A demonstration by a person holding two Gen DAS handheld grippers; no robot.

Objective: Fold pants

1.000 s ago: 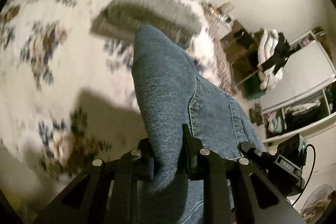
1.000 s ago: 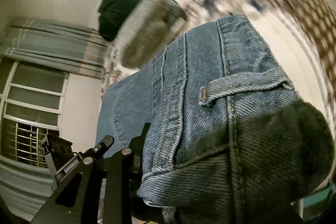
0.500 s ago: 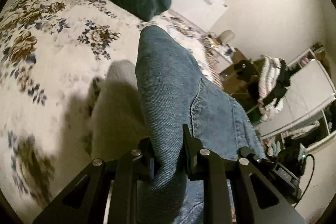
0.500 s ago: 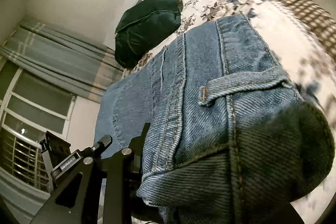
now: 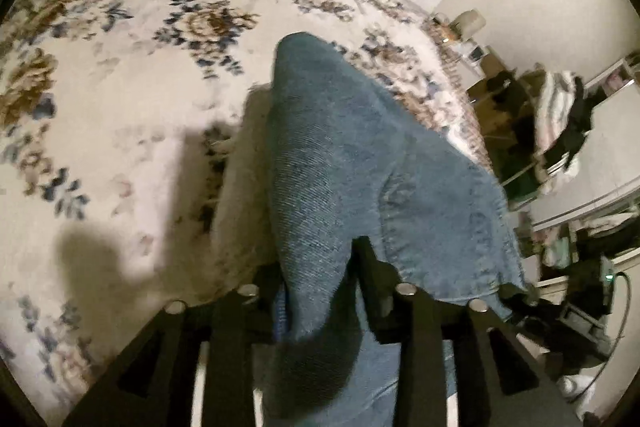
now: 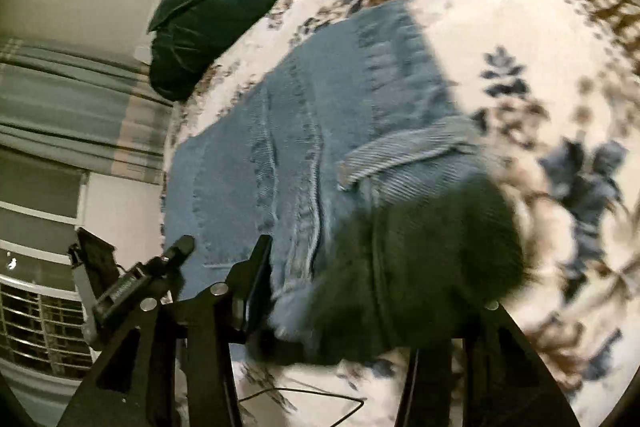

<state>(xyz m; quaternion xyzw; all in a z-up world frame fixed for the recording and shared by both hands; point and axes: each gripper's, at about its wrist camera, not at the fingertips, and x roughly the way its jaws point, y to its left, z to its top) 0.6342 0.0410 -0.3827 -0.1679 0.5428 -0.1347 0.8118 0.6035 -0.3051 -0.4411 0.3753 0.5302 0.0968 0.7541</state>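
Over the flowery bed (image 5: 120,115), blue jeans (image 5: 328,163) hanging up, pinched tight in left gripper (image 5: 320,279) jaws and right gripper (image 6: 360,291) jaws. Thick, heavy, floppy denim. Best held by the waistband, at both corners.

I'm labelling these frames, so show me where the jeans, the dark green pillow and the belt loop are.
jeans (image 5: 320,155): left wrist view, on the denim fold rising above the fingers.
dark green pillow (image 6: 212,15): right wrist view, on the middle of its top face.
belt loop (image 6: 400,155): right wrist view, on the strap's middle.
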